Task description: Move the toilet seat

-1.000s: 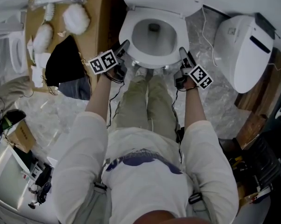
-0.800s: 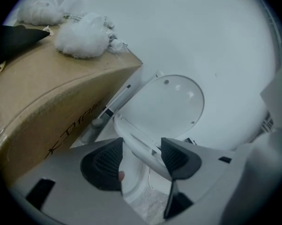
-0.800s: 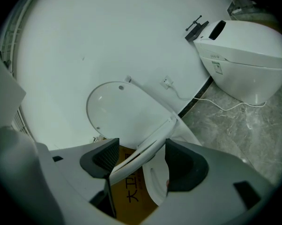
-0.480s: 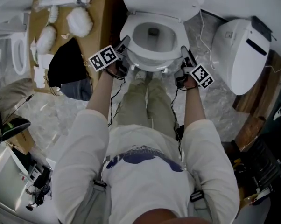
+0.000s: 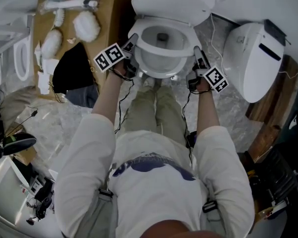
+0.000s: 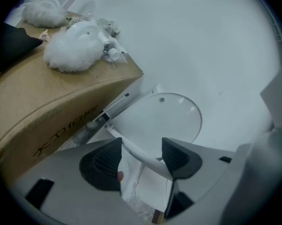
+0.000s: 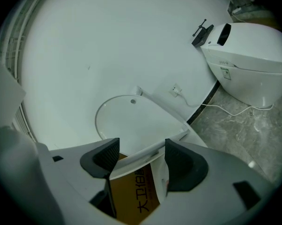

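**Head view:** Seen from above, a person stands over a white toilet. Compared with a second ago, both grippers have shifted toward the open lid (image 5: pixel 171 4) while the bowl has not. The toilet seat (image 5: pixel 161 67) therefore seems to be tipping up off the bowl, and the move looks under way. The left gripper (image 5: pixel 131 41) is at the seat's left side and the right gripper (image 5: pixel 197 53) at its right side. The person's legs and torso cover the toilet's base. The marker cubes hide where the jaws meet the seat.

**Left gripper view:** The seat's rim crosses slantwise from one pad to the other, so this gripper appears to be grasping it. Its jaws are easing apart as it does so. Floor shows beneath the rim. A cardboard box (image 6: pixel 47 107) carrying white fluffy items (image 6: pixel 73 50) lies at the left. The bowl is out of sight.

**Right gripper view:** The rim again spans from pad to pad, so this gripper also appears to be grasping it. Printed cardboard shows under the rim, cut off by the jaws. A second toilet unit (image 7: pixel 253 55) and a cable (image 7: pixel 225 108) lie to the right. How firmly either pair of pads presses on the rim is hard to judge.
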`<state>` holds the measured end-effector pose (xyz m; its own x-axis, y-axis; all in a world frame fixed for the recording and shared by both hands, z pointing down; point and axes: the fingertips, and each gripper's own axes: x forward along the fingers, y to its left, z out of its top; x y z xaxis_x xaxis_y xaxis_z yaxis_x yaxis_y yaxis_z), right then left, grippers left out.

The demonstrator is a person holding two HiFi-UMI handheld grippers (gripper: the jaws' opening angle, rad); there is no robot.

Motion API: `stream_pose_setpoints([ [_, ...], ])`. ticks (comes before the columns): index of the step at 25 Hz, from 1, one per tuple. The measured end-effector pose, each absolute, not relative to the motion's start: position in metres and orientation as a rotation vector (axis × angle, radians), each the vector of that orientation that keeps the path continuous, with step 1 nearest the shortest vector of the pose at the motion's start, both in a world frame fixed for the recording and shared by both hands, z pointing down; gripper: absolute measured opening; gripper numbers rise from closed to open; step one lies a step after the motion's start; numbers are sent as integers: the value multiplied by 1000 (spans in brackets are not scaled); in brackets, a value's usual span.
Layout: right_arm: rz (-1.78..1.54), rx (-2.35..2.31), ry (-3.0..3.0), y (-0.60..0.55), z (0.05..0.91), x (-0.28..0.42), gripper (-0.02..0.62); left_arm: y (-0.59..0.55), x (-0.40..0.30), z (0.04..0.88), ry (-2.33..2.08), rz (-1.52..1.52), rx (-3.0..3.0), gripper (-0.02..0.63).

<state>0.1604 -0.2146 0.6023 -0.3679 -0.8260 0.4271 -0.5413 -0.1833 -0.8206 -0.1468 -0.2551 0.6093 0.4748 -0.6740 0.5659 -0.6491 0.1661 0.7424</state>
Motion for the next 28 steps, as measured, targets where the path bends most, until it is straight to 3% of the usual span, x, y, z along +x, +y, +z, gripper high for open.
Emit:
stream_pose_setpoints([
  [28, -1563, -1519, 1723, -279, 571, 174, 327, -321, -144, 580, -1228, -179, 1441, 290],
])
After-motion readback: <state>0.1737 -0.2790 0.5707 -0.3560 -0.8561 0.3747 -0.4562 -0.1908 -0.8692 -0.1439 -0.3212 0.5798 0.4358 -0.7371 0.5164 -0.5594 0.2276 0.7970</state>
